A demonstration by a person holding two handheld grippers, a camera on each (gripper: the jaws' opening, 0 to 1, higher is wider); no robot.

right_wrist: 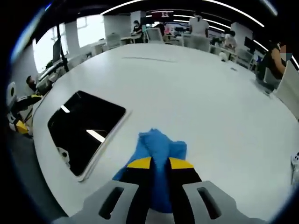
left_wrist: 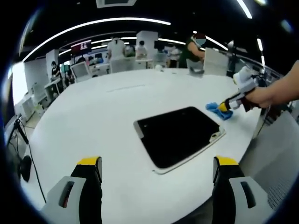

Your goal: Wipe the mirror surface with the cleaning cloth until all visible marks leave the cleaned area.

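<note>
We count one mirror (left_wrist: pixel 180 135) lying flat on the white table (left_wrist: pixel 93 121) and one blue cleaning cloth (right_wrist: pixel 159 154) just right of it. Our right gripper (right_wrist: pixel 160 163) is clenched on that cloth, apart from the mirror. Our left gripper (left_wrist: pixel 158 170) hangs released nearer us, holding nothing.

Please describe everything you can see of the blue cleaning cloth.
The cleaning cloth is bright blue, soft-looking fabric, crumpled into a loose bunch. The right gripper is shut on it, its yellow-tipped jaws pinching the near part while the rest spreads forward onto the white table. In the left gripper view it lies on the table just beyond the mirror, close to one corner; whether it touches the mirror is unclear.
</note>
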